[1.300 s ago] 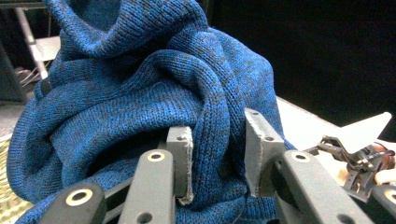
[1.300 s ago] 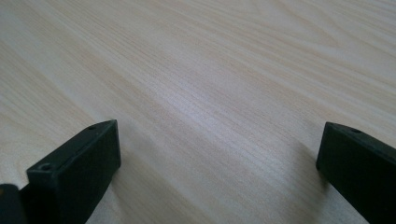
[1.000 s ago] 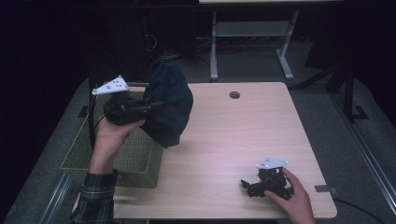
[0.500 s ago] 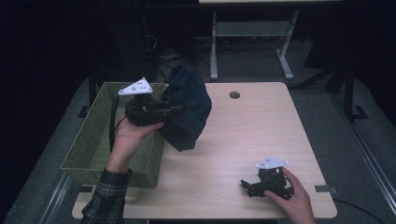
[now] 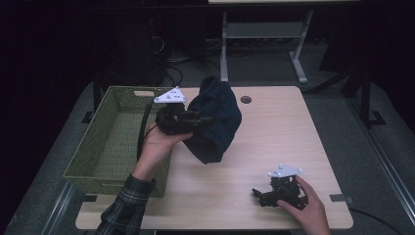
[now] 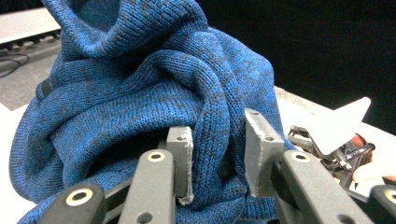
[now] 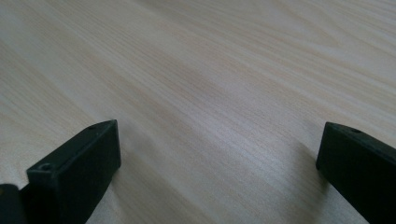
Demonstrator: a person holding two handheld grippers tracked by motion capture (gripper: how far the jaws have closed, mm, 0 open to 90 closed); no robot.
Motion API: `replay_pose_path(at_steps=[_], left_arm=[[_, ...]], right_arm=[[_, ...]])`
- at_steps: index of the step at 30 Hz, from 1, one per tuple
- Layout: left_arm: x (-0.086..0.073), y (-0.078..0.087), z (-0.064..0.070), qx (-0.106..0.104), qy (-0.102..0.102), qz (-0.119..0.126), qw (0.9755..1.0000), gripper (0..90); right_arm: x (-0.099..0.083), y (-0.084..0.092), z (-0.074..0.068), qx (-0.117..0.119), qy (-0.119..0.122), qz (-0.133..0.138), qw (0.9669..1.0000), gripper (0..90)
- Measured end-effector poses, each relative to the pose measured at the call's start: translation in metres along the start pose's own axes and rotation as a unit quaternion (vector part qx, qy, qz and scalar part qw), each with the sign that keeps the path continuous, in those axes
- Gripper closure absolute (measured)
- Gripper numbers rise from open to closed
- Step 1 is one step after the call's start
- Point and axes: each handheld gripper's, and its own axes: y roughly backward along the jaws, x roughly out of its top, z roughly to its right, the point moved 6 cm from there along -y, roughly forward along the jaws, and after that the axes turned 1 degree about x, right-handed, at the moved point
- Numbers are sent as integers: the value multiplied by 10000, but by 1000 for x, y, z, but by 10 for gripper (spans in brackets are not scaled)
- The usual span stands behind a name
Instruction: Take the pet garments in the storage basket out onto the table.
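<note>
Since a moment ago the left gripper [image 5: 208, 119] has carried the blue knitted sweater [image 5: 215, 122] away from above the green basket [image 5: 105, 142] and out over the wooden table [image 5: 288, 132], where it now hangs bunched in the air, its lowest fold close above the tabletop just beside the basket's near corner. We see in the left gripper view that the jaws are clamped on a thick ridge of the sweater [image 6: 140, 93], the grey pads [image 6: 181, 154] pressed into the wool on both sides. The right gripper [image 5: 266, 193] rests on the table near the front right corner, well apart from the sweater, its jaws spread wide with nothing but bare wood between them. We judge the step in hand to be laying the garment out on the table. To do it well, we would lower the bundle slowly so the hanging folds meet the wood first, keep the grip firm until the weight is taken, and bring the idle gripper across to catch a free edge before letting go. A single pinch on loose knit could slip.
</note>
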Motion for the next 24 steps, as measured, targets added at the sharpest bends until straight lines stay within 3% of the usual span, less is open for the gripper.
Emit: replay_pose_path(at_steps=[14, 16, 24], left_arm=[[-18, -51, 9, -190, 66, -427, 9989, 668], [-25, -65, 12, -244, 103, -564, 9981, 668], [-39, -94, 17, -366, 164, -852, 9956, 667]], right_arm=[[0, 0, 0, -1, 1, 1, 10000, 0], [0, 0, 0, 1, 0, 5, 10000, 0], [0, 0, 0, -1, 5, 3, 10000, 0]])
